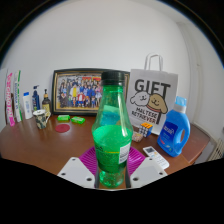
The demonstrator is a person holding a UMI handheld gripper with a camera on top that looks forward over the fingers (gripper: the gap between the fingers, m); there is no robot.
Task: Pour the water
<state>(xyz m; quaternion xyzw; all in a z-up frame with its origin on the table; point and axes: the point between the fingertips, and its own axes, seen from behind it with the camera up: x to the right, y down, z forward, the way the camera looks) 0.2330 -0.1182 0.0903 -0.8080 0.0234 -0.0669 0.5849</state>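
A green plastic bottle (112,125) with a black cap and a green label stands upright between my gripper's (112,172) two fingers. Both magenta pads (91,160) press against its lower body, so the gripper is shut on it. The bottle's base shows down between the fingers, and I cannot tell whether it rests on the brown wooden table (40,150) or hangs just above it. No cup or glass shows.
Beyond the bottle stand a framed photo (76,91), a white gift bag (155,100) and a blue detergent bottle (175,127). Several small bottles and tubes (25,102) stand at the far left by the wall. A white remote-like object (155,155) lies by the right finger.
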